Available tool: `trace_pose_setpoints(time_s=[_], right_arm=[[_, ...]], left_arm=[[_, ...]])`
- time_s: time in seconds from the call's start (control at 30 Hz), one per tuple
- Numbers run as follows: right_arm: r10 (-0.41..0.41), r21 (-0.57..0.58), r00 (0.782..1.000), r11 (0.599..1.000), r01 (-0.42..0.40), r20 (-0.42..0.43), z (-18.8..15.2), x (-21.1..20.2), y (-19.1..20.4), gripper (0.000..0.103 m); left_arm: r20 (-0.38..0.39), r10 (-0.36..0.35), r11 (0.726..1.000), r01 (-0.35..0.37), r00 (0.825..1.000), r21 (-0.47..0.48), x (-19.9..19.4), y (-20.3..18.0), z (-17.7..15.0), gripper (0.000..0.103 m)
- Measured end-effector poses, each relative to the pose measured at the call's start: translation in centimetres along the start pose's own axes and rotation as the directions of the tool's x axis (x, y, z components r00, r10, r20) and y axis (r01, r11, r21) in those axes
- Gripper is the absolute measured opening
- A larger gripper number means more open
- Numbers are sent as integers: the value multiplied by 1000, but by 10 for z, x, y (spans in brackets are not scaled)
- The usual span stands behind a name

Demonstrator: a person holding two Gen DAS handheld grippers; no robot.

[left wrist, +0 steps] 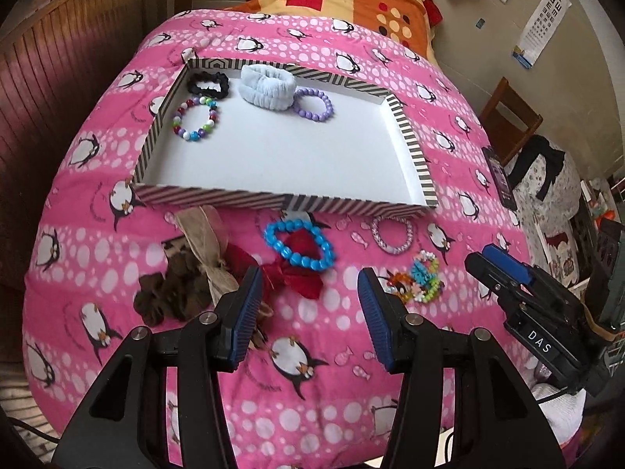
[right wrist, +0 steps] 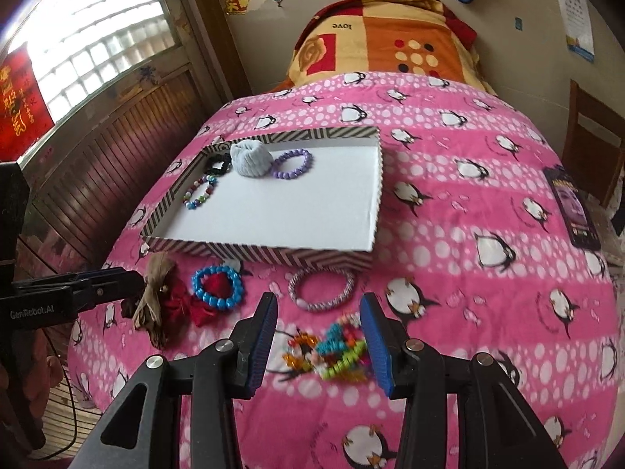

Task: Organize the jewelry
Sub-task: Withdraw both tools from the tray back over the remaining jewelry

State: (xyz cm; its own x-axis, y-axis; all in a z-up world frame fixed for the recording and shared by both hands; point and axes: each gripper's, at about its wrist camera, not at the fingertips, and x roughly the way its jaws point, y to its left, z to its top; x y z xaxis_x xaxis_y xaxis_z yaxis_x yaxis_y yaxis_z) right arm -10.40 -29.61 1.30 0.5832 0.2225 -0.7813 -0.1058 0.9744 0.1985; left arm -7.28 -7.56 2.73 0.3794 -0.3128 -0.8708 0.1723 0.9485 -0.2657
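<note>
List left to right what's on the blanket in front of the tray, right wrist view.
Beige ribbon bow → red bow → blue bead bracelet → pink-and-white bangle. The multicolour bead cluster lies nearer, between the right gripper fingers, jaws open and not touching it.

Four pieces sit at the upper left of the tray (left wrist: 418, 156) on the bed (left wrist: 449, 351), the other jewelry (left wrist: 299, 248) lies below it.

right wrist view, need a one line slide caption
Open right gripper above a multicoloured bead bracelet on the penguin blanket, striped tray beyond.
</note>
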Motion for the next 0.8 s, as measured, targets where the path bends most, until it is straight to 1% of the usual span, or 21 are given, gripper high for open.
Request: trace_pose_setpoints(time_s=[0.3,0.8], right_arm=[[2,-3,1000,1000,-2,19,-5,-10,-3,42],[-1,-4,1000,1000,1,16,-9,-17,1,43]], left_arm=[[20,8,999,-8,1000,-35,-11,3,-10,50],[28,10,999,-9,1000,-33,-23,6,-22,50]])
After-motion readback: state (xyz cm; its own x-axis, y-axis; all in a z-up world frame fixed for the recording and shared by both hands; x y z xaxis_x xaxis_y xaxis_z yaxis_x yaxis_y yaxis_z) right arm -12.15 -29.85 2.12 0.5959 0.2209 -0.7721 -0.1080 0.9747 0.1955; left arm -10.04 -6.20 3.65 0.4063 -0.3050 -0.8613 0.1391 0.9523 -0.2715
